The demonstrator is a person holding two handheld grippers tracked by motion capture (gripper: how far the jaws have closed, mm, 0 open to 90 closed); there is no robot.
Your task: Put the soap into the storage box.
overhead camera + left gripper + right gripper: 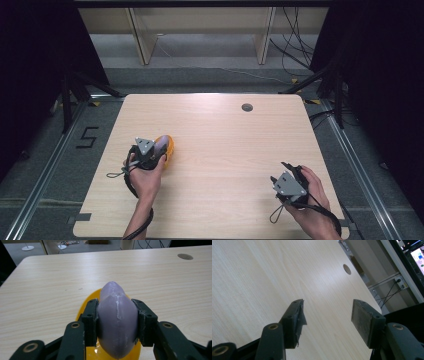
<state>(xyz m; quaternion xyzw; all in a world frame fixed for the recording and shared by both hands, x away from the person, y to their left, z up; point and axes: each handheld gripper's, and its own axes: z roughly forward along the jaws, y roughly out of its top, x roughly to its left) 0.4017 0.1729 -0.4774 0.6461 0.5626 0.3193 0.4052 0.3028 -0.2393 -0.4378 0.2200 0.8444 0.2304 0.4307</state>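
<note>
From above I read one sign: a black numeral 5 (88, 137), made of tape strips on the grey floor (60, 165), left of my desk (215, 130). Nothing else I see carries readable writing.

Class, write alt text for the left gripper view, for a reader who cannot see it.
The left gripper is shut on a smooth purple oval object, held just above a yellow dish on a pale wooden table. A round hole shows near the table's far right corner.
</note>
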